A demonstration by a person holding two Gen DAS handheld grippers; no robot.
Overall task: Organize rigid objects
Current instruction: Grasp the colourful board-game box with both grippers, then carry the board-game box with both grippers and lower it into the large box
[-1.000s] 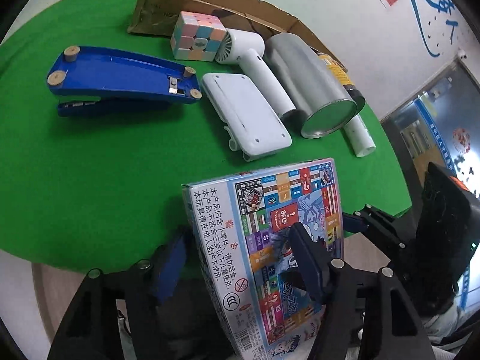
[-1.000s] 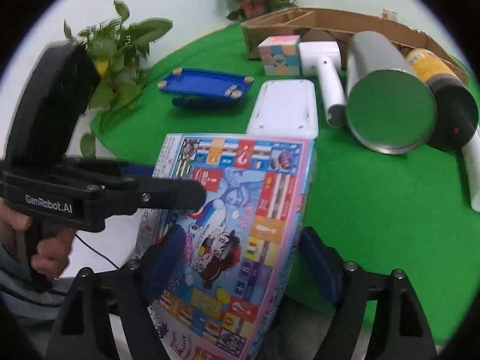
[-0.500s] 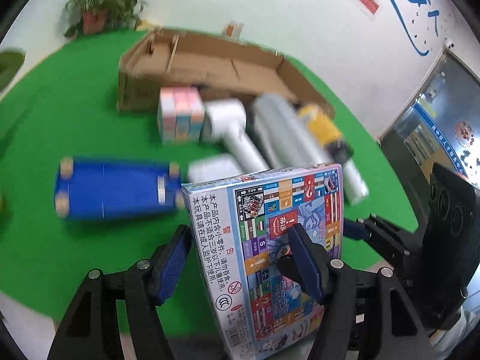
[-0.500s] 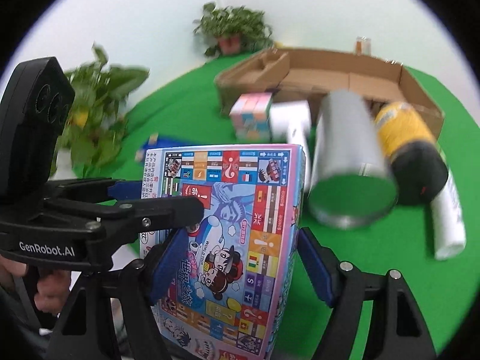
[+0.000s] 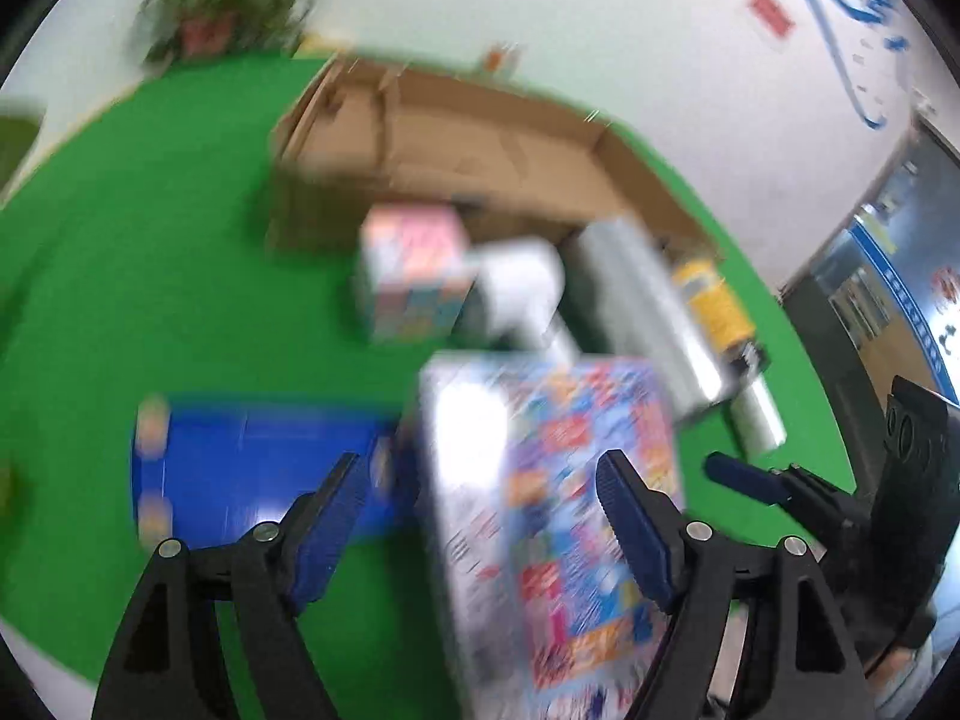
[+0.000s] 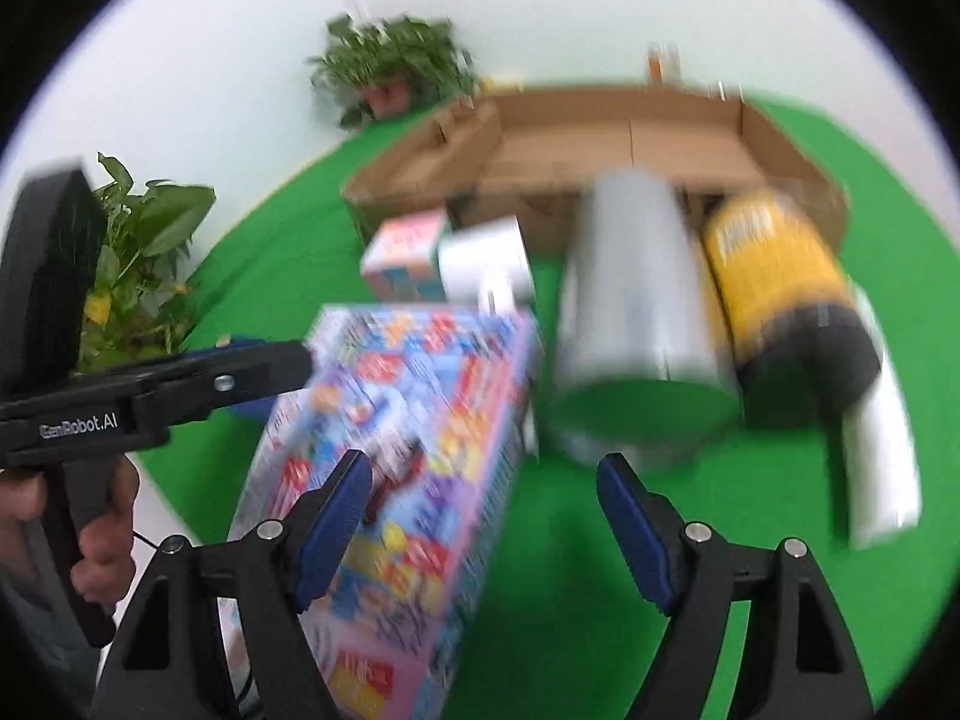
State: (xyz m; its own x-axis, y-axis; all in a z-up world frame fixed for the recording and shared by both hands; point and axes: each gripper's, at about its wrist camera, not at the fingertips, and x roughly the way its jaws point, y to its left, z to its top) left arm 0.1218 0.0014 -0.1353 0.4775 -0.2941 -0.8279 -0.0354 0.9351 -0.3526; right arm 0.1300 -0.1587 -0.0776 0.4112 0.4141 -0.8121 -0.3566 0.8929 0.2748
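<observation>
**A:** How do the tongs stand?

**B:** The left gripper [image 5: 478, 457] is spread wide, and so is the right gripper [image 6: 483, 457]. The board-game box [image 5: 558, 498] stands tilted between the left one's fingers. There is a gap at its 9 o'clock side, and the other finger lies across its printed face. In the right view it leans on the left-hand finger only. I cannot tell which tong carries it because both views are smeared.

**A:** What's the count, going outward?

**B:** There is one game box. One blue tool [image 5: 252, 468] lies flat at 9 o'clock, just beside it. At 12 o'clock there is one pastel puzzle cube [image 5: 414, 276], touching one white handheld appliance [image 5: 519, 288]. At 1 o'clock one silver can [image 6: 636, 294] lies on its side with its open mouth towards the camera. One yellow-and-black canister [image 6: 780, 288] lies against that, and then one white tube [image 6: 876, 450] at 3 o'clock. They all rest on the green table [image 6: 600, 570].

**A:** Any containers?

**B:** There is one open cardboard box [image 6: 612, 138] at 12 o'clock, behind the row. It shows bare cardboard and dividers at its 9 o'clock end. The can's mouth reflects green.

**A:** And beyond that?

**B:** There are two potted plants. One [image 6: 390, 72] is at 11 o'clock and one [image 6: 144, 252] is at 9 o'clock.
</observation>
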